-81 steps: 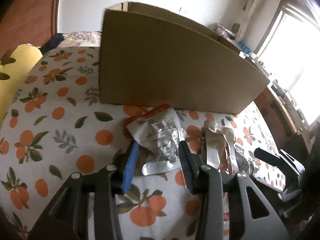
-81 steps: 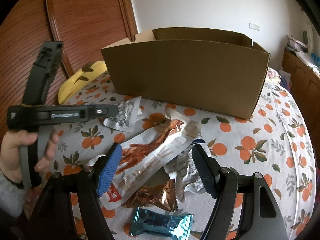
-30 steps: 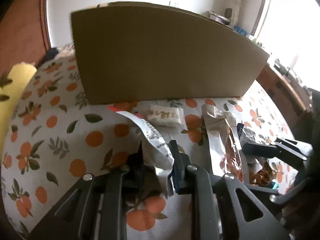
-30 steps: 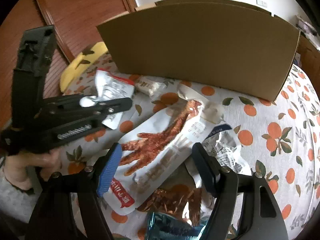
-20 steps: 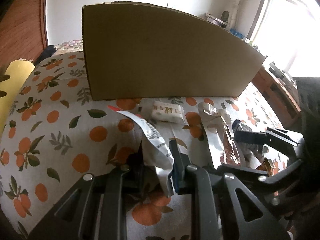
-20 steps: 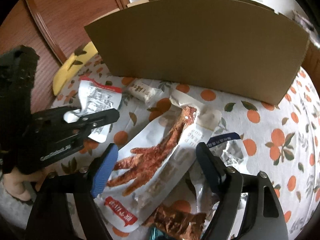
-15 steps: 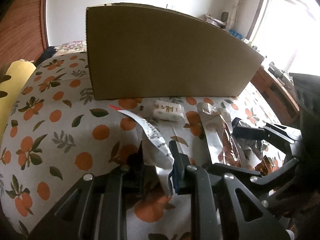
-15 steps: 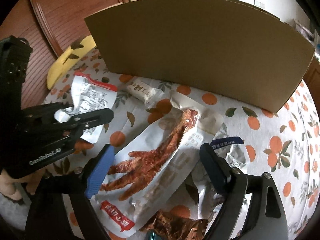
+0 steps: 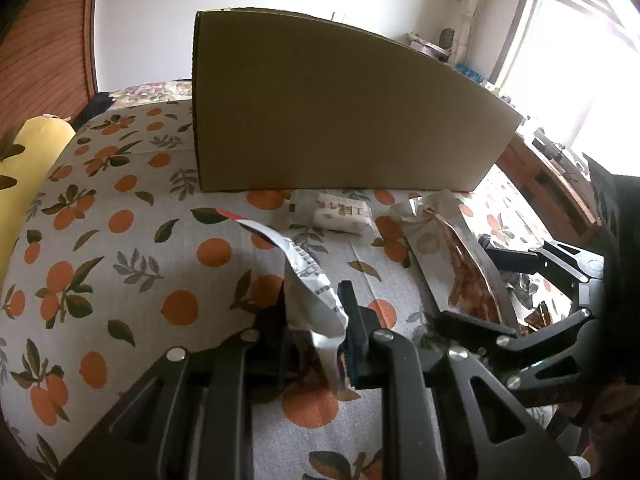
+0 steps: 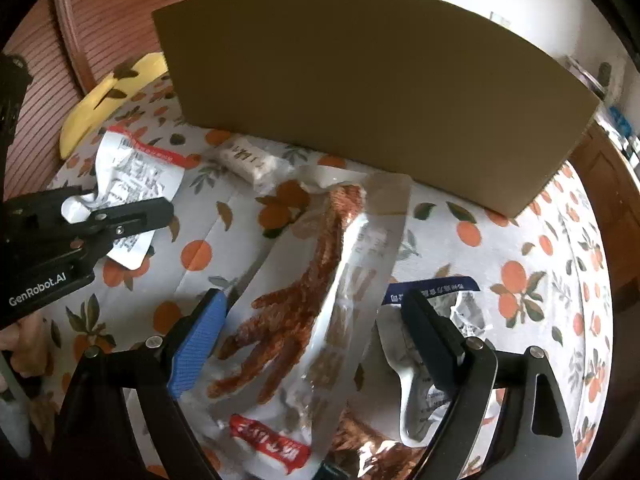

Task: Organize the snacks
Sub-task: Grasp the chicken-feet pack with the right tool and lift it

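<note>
1. Between my left gripper (image 9: 314, 320) fingers: silver packet (image 9: 308, 276), clamped.
2. Between my right gripper (image 10: 316, 334) fingers, spread apart: chicken-feet pouch (image 10: 320, 304), flat on tablecloth (image 9: 120, 240).
3. Behind both: box (image 10: 360, 80).

Your left gripper (image 9: 314, 326) and right gripper (image 10: 310, 330) are matte black frames with triangular cut-outs and silver screws. Blue ribbed pads (image 10: 198, 340) line the fingers. White "GenRobot.AI" lettering (image 10: 38, 290) marks the left one.
</note>
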The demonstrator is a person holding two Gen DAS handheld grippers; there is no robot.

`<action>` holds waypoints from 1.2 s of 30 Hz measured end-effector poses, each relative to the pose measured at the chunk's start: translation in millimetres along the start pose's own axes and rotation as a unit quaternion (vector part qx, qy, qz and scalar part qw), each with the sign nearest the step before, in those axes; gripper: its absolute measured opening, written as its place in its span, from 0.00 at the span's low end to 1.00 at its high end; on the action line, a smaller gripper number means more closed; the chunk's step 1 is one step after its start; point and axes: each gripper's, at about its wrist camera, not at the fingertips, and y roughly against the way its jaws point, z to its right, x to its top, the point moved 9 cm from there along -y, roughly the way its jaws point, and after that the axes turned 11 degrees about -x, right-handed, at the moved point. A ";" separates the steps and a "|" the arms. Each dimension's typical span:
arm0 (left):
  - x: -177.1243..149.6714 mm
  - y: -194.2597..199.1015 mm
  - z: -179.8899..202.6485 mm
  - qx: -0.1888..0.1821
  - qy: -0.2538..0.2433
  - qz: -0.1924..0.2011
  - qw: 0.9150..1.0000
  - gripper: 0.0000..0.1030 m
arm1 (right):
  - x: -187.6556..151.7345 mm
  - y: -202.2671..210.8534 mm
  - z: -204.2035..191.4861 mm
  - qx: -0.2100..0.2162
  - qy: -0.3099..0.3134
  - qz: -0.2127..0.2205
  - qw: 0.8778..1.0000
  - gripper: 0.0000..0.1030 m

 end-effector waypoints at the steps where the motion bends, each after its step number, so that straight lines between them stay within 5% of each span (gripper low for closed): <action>1: -0.5 -0.1 0.2 -0.002 0.001 -0.001 1.000 0.19 | -0.4 -0.3 1.4 0.000 -0.001 -0.001 1.000 0.88; 8: -0.6 -0.7 0.6 -0.004 0.003 -0.002 1.000 0.19 | -0.3 2.2 13.5 0.047 -0.031 -0.007 0.998 0.89; 16: -1.4 -2.7 2.5 -0.006 0.001 -0.004 1.000 0.19 | 5.0 -8.6 2.0 0.025 0.011 -0.002 1.000 0.87; 20: -1.0 -3.3 2.4 -0.008 0.002 -0.004 1.000 0.19 | 9.2 -7.4 -6.7 0.026 0.027 0.009 0.999 0.67; 26: -0.9 -3.5 2.5 -0.008 0.002 -0.004 1.000 0.19 | 11.6 -1.4 -8.6 0.041 0.031 0.019 0.999 0.49; 36: -1.1 -4.5 3.5 -0.007 0.000 -0.005 1.000 0.19 | 12.5 -3.0 -12.0 0.075 0.047 -0.012 0.996 0.55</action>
